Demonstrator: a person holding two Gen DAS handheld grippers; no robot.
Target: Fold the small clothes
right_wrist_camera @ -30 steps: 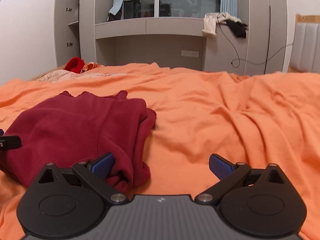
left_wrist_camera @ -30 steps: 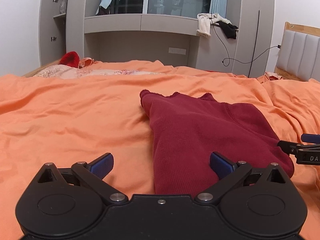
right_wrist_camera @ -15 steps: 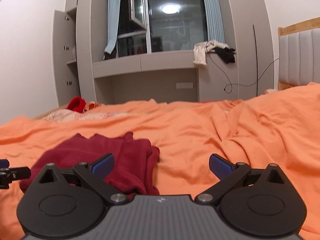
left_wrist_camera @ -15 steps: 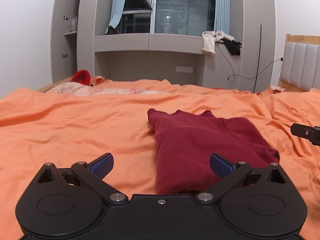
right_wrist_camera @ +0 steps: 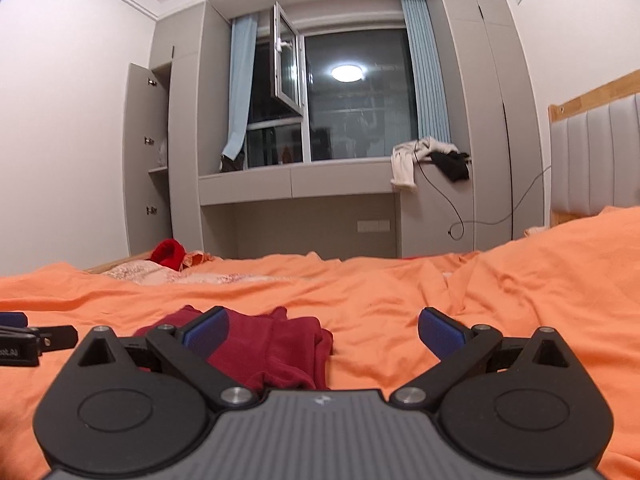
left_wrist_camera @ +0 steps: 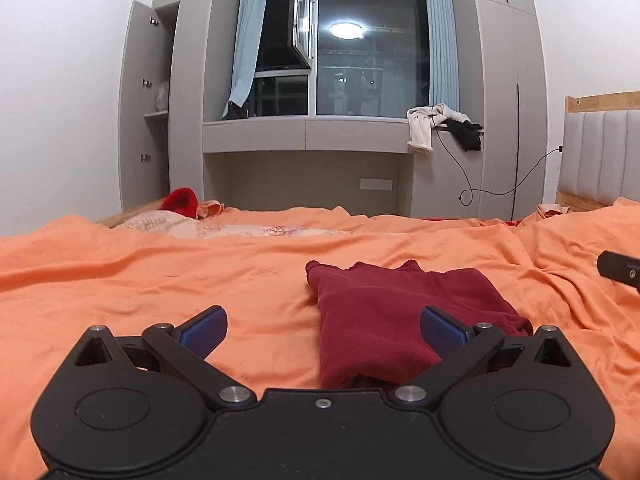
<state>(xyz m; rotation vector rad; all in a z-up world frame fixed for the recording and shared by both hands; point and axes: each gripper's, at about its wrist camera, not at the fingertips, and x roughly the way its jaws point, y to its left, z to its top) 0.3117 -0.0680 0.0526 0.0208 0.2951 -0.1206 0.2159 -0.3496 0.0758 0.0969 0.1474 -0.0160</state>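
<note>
My left gripper [left_wrist_camera: 322, 328] is spread wide, nothing between its blue pads [left_wrist_camera: 202, 326]. It sits clear of the cloth, above the bed [left_wrist_camera: 120, 280]. My right gripper [right_wrist_camera: 323, 330] is equally wide apart and empty. The folded maroon garment [left_wrist_camera: 400, 312] lies flat on the orange sheet, ahead and slightly right in the left view, ahead and left in the right view [right_wrist_camera: 276, 348]. Neither gripper touches it.

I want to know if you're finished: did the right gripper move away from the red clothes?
Yes. The right gripper has lifted and tilted up: the window now fills more of its view, and the dark red garment sits lower and smaller, untouched.
</note>
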